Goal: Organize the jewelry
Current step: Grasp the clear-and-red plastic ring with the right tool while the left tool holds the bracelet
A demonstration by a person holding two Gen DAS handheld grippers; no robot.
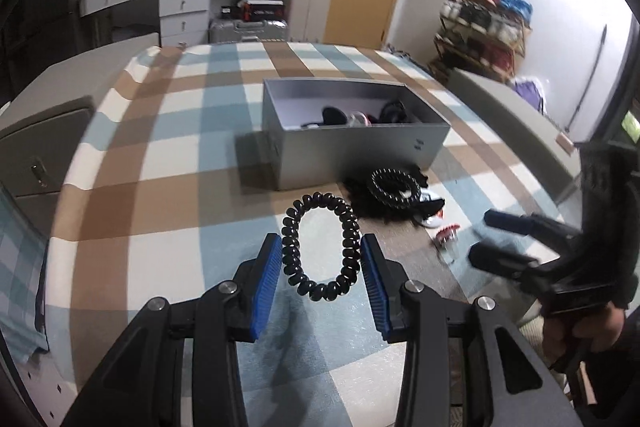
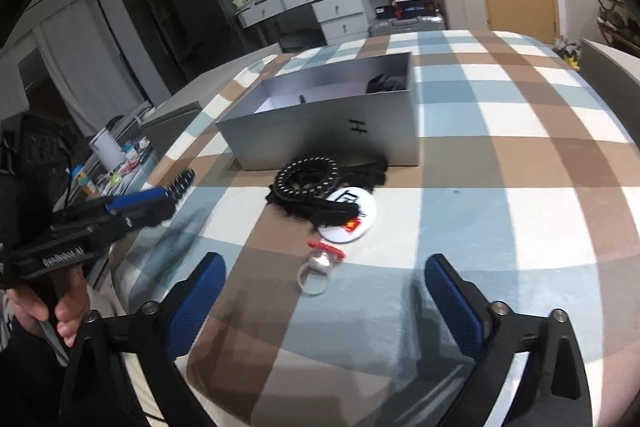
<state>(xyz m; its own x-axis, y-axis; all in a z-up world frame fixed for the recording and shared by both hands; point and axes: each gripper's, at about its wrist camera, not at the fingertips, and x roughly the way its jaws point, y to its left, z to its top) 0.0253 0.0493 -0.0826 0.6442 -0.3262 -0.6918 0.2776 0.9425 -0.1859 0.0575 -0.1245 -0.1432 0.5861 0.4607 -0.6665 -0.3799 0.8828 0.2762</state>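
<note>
Though glossy, coiled hair tie (image 1: 320, 247)

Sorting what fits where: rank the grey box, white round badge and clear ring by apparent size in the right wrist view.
1. grey box, largest by far.
2. white round badge.
3. clear ring with red top, slightly smaller; it lies nearer the camera, so its true size may be smaller than it looks.

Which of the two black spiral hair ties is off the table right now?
The plain black coil, clamped between the left gripper's blue pads, hangs in the air. The other spiral tie, flecked with pale dots, lies on the dark heap beside the grey box.
</note>
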